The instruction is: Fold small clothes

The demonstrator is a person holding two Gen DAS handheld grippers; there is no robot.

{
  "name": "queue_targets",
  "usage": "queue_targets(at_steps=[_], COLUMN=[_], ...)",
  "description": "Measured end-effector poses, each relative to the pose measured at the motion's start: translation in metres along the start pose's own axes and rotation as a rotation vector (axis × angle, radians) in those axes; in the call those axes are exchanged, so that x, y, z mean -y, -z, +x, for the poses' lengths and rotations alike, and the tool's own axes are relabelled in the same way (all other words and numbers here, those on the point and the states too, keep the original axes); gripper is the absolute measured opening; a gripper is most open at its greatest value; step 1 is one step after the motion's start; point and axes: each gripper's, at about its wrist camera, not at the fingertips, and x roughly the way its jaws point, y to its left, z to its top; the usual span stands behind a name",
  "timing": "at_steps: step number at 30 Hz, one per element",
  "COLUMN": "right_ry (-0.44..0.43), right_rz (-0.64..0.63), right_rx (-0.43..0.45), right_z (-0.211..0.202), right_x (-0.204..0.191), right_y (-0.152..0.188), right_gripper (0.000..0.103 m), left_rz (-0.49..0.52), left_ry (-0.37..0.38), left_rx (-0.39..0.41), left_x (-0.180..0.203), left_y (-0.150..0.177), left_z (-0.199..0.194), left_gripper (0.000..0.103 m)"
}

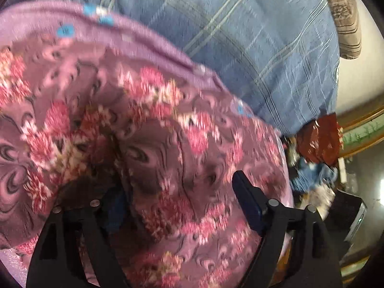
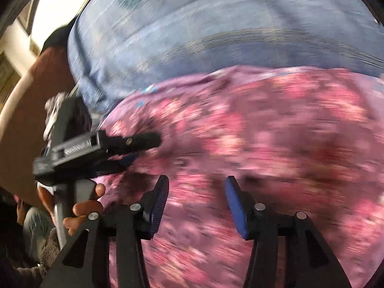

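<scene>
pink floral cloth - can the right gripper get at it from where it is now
Probably yes. The right gripper is open, with the pink floral cloth spread right ahead of its fingers and nothing between them. The left gripper works the cloth's left edge, off to one side. The picture is blurred, so contact is unclear.

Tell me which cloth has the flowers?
The pink cloth in the foreground has red and white flowers; the blue cloth behind it has only pale check lines.
</scene>
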Motion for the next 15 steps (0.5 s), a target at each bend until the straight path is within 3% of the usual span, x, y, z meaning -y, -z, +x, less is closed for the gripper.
queue_targets(at_steps=[2,6,8,10,14,15], right_ry=[0.055,0.154,0.161,0.13,0.069,0.051], right_rz=[0.066,0.291,0.41,0.495,0.532,0.524], right_rx=[0.08,0.225,0.251,0.228,0.169,0.15], right_z=[-0.027,-0.072,-0.074,-0.062,-0.036,-0.025], right_x=[0.03,0.108,0.142,0.167,0.183,0.181], right_y=[-0.002,-0.011,-0.015,-0.018,-0.018,-0.018], right_gripper=[0.051,0.057,0.057,0.057,0.056,0.048], left_rz=[0.026,-0.022,-0.018,-0.029,-0.046,-0.048], left_ry=[-0.05,-0.097,-0.187,-0.203,-0.227,-0.225], left_rx=[0.049,0.145,0.184,0.168,0.105,0.096], left_x=[0.005,-0.003,-0.005,-0.011,-0.015,-0.015], left_y=[-0.001,-0.008,-0.012,-0.014,-0.014,-0.015], left_z=[-0.003,-0.033,-0.05,-0.051,-0.036,-0.035], left_gripper=[0.003,0.003,0.003,0.003,0.003,0.003])
